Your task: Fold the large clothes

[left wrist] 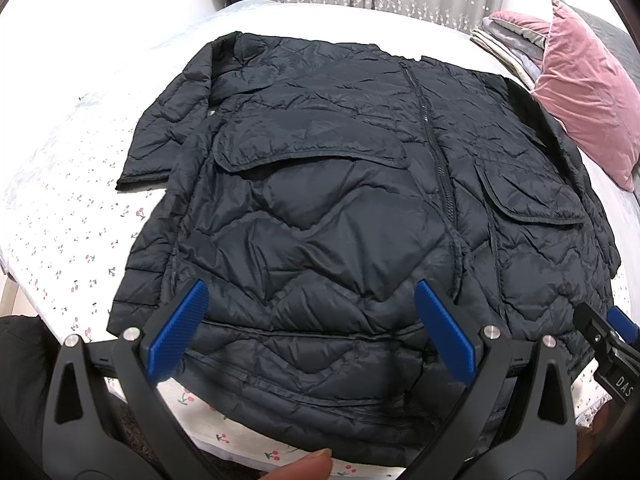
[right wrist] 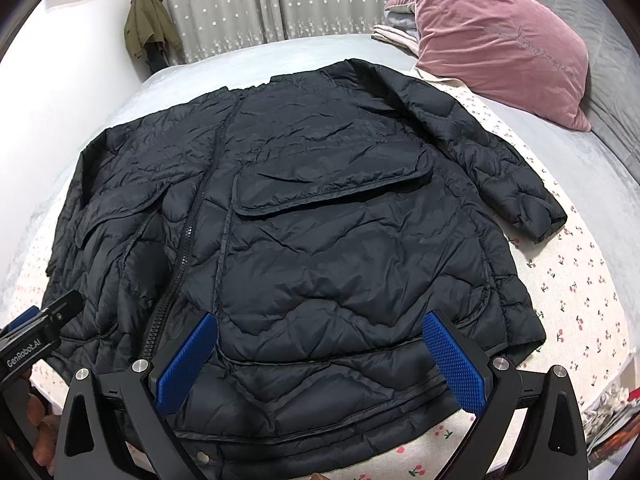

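Observation:
A large black quilted jacket (left wrist: 340,184) lies flat, front up and zipped, on a bed; it also shows in the right wrist view (right wrist: 320,220). Its sleeves spread to both sides and its hem is nearest me. My left gripper (left wrist: 312,300) is open and empty, hovering over the left part of the hem. My right gripper (right wrist: 320,332) is open and empty over the right part of the hem. The right gripper's body shows at the right edge of the left wrist view (left wrist: 604,340), and the left gripper's body shows at the left edge of the right wrist view (right wrist: 36,340).
The jacket lies on a white cherry-print sheet (left wrist: 60,248) over a pale bedspread (right wrist: 580,168). A pink velvet pillow (right wrist: 500,40) and folded blankets (left wrist: 508,40) sit at the far right. A green garment (right wrist: 150,28) hangs by a starred curtain (right wrist: 280,0).

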Demonstrator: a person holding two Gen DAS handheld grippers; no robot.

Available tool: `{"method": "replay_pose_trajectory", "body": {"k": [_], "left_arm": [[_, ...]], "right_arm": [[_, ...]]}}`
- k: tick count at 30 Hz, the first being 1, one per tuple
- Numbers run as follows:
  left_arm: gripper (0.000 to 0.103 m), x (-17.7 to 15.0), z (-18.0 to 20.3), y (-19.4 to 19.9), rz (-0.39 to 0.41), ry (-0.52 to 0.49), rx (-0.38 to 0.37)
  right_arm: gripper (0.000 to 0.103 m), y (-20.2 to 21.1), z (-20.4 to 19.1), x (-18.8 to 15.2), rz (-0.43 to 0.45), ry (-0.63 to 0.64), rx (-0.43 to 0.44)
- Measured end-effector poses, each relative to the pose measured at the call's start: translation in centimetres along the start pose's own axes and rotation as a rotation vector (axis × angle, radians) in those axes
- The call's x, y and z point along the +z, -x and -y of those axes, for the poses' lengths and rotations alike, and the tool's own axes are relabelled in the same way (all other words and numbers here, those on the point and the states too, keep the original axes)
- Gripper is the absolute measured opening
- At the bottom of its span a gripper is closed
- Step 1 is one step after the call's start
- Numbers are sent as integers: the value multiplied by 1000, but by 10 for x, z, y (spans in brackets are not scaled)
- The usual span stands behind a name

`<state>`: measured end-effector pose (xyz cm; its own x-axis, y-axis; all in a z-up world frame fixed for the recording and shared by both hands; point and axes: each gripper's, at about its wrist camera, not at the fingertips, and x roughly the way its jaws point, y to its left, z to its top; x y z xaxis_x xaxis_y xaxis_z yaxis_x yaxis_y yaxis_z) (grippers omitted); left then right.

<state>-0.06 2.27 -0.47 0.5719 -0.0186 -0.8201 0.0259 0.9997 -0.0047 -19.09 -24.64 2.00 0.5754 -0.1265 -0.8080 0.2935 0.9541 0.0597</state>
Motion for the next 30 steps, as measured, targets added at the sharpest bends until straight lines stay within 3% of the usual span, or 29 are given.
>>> {"method": "replay_pose_trajectory", "body": {"k": [5,8,13,18,21,23,25,27,30], "left_arm": [[102,8,-14,1,35,29,7],[102,17,-25,-5,34,-10,5],[102,30,-66,-24,15,-5,71],[102,28,-101,-44,-40,20,-3],[102,19,-117,-63,-103,19,-2],[102,11,-125,-74,-140,14,3],[102,4,-134,-84,-171,31,-44],[102,-2,-142,-91,-193,74,-91],[103,-9,-143,-89,-164,79,-111]], "right_arm": [[103,1,5,3,10,5,-3],[103,5,12,9,32,17,6],[103,9,57,24,78,-49,9],[103,-5,106,29,20,-124,48],[103,-15,127,28,-8,-125,26],[103,-25,137,26,-48,-125,0],[103,-41,145,21,-113,-137,5],[103,-53,150,16,-167,-149,35],[103,-73,155,6,-262,-177,105]]}}
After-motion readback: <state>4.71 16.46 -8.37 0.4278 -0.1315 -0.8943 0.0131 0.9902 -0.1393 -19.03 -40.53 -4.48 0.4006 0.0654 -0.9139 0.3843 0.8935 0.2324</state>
